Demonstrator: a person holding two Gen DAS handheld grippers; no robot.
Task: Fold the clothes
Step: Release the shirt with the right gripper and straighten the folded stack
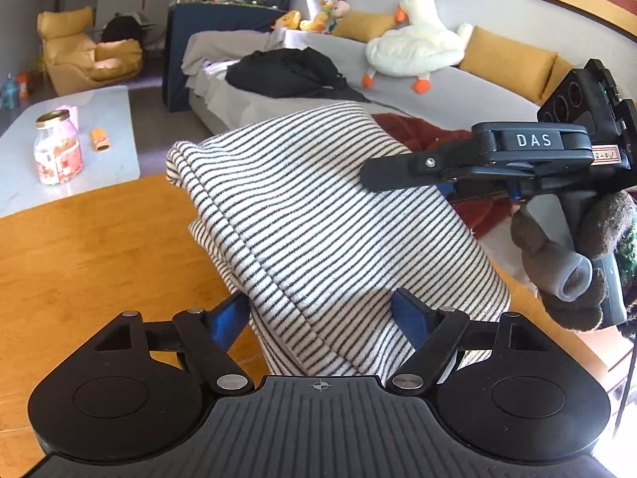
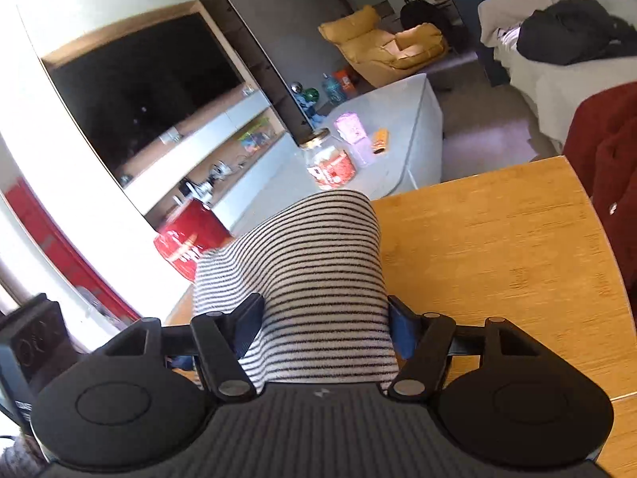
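A folded black-and-white striped garment (image 1: 318, 215) is held up over the wooden table (image 1: 91, 255). My left gripper (image 1: 320, 318) is shut on its near edge, the cloth bunched between the blue pads. My right gripper (image 1: 382, 177) shows in the left wrist view at the right, clamped on the garment's far right edge. In the right wrist view the right gripper (image 2: 324, 322) is shut on the striped garment (image 2: 310, 251), which bulges up between the fingers above the table (image 2: 497, 247).
A white coffee table (image 1: 59, 183) with a jar (image 1: 57, 147) stands beyond the wooden table. A grey sofa (image 1: 458, 91) carries a black garment (image 1: 294, 71), a dark red garment (image 1: 422, 131) and a plush duck (image 1: 418, 44). A TV (image 2: 139, 91) hangs on the left wall.
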